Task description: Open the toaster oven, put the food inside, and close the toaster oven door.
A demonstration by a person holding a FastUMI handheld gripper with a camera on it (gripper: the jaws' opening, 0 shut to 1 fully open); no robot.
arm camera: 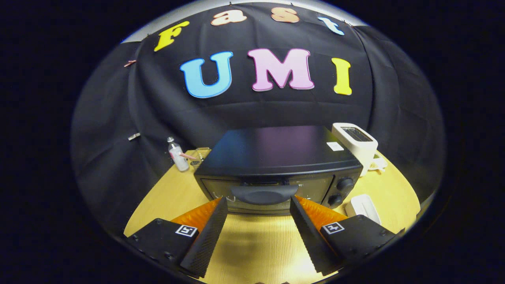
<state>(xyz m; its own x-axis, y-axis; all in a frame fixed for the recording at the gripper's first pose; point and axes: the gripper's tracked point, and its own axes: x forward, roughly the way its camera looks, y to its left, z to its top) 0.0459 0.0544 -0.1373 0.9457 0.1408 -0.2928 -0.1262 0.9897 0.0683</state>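
Oven (276, 161) mid-frame on bench (252, 240), door handle (264, 194) just ahead of spread tool (258, 205) fingers. Bottle (177, 157) left of oven, toaster (355, 144) right behind, small dish (365, 207) lower right.

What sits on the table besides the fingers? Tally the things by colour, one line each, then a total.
Black: 1, the toaster oven, door shut, its handle just ahead of the open fingers.
White: 2, the toaster and a small white object.
Clear: 1, the bottle.
Total: 4.
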